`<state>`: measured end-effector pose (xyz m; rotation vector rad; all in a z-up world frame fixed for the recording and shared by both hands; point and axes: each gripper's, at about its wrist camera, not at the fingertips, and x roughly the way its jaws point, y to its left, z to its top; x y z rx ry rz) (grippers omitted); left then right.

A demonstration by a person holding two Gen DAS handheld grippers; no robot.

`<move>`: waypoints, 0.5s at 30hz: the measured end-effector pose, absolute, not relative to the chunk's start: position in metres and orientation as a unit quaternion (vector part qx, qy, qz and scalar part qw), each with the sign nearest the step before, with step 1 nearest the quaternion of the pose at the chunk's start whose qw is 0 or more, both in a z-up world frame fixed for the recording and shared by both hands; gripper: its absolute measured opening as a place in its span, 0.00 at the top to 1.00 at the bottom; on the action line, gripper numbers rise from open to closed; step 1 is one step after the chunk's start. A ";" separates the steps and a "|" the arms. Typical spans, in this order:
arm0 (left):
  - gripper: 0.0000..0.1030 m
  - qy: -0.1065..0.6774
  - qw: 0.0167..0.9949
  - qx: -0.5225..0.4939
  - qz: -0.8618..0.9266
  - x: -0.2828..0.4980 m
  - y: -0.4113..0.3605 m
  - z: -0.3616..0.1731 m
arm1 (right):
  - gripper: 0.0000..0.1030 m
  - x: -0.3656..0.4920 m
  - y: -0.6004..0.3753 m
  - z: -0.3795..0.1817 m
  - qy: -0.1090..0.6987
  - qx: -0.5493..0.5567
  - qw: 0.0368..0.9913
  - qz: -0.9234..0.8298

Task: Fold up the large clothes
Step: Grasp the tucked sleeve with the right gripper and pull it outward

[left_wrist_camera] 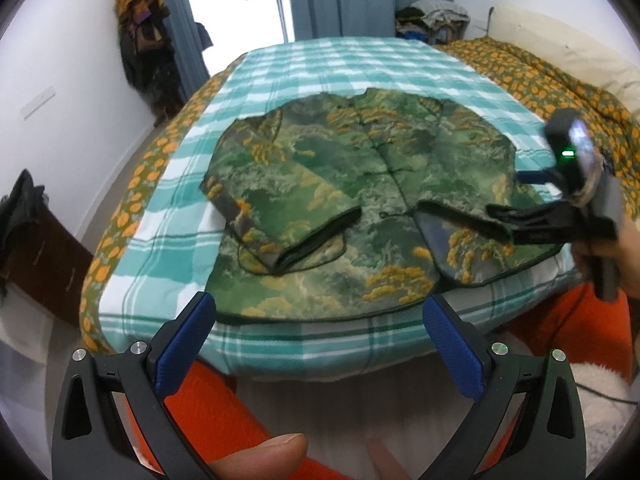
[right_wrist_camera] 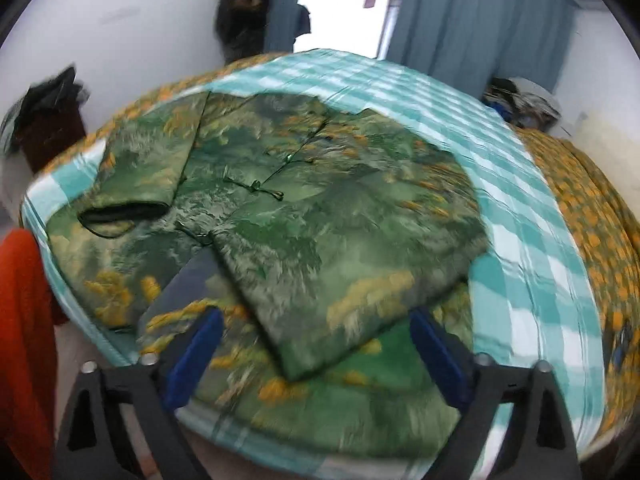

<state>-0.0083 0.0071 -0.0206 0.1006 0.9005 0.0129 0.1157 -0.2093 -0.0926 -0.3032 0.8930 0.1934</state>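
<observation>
A green jacket with orange-yellow print (left_wrist_camera: 352, 196) lies flat on the teal checked blanket (left_wrist_camera: 320, 64), both sleeves folded in over the front. It also shows in the right wrist view (right_wrist_camera: 304, 220). My left gripper (left_wrist_camera: 320, 312) is open and empty, hovering over the jacket's near hem at the bed's front edge. My right gripper (right_wrist_camera: 316, 328) is open and empty just above the folded right sleeve's cuff (right_wrist_camera: 344, 320). In the left wrist view the right gripper (left_wrist_camera: 504, 216) reaches in from the right, over that sleeve.
The bed carries an orange-flowered cover (left_wrist_camera: 540, 76) and a cream pillow (left_wrist_camera: 568, 44) on the right. A clothes pile (left_wrist_camera: 436, 16) sits at the far corner. Dark garments (left_wrist_camera: 144, 40) hang on the left wall. Orange cloth (left_wrist_camera: 224, 412) lies below the bed's front edge.
</observation>
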 end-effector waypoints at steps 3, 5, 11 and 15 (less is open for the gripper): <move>0.00 0.440 0.897 0.046 0.012 -0.008 0.011 -0.023 | 0.15 0.148 -0.195 -0.126 0.468 -0.150 0.861 0.130; 0.00 0.441 0.896 0.048 0.017 -0.008 0.013 -0.023 | 0.22 0.162 -0.193 -0.143 0.483 -0.145 0.854 0.126; 0.00 0.449 0.892 0.045 0.030 -0.009 0.025 -0.029 | 0.86 0.149 -0.229 -0.095 0.425 -0.056 0.900 0.075; 0.00 0.447 0.893 0.049 0.027 -0.006 0.027 -0.033 | 0.86 0.124 -0.296 -0.020 0.354 -0.036 0.934 0.000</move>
